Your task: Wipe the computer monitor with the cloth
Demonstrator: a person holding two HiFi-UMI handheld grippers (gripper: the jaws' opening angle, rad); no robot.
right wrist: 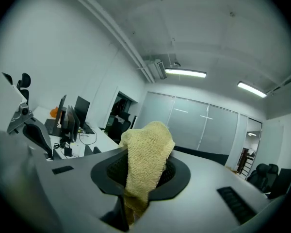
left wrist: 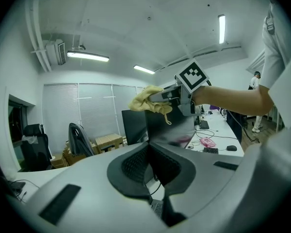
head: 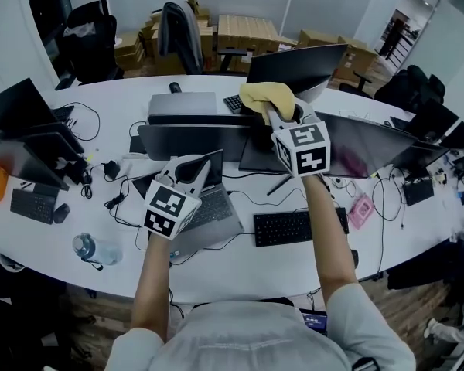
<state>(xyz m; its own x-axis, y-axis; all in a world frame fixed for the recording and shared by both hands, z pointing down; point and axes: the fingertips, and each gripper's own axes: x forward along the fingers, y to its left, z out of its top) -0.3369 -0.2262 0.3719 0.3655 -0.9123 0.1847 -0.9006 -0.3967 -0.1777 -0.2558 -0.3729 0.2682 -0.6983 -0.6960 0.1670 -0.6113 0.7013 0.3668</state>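
Yellow cloth (head: 267, 97) held by the right gripper (head: 277, 113) at the monitor (head: 363, 141) top edge.
Right jaws clamp the cloth, which seems to touch the screen; left gripper (head: 190, 170) jaws are together, empty, above the laptop (head: 209, 207).

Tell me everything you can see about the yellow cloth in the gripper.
The cloth is pale yellow with a knitted, looped texture, and it looks soft and crumpled. The right gripper is shut on it: the fingers pinch its lower part, and the rest bunches up and flops over past them. In the left gripper view a loose end dangles below. It is held up by the top edge of a dark monitor; whether it touches the screen cannot be told.
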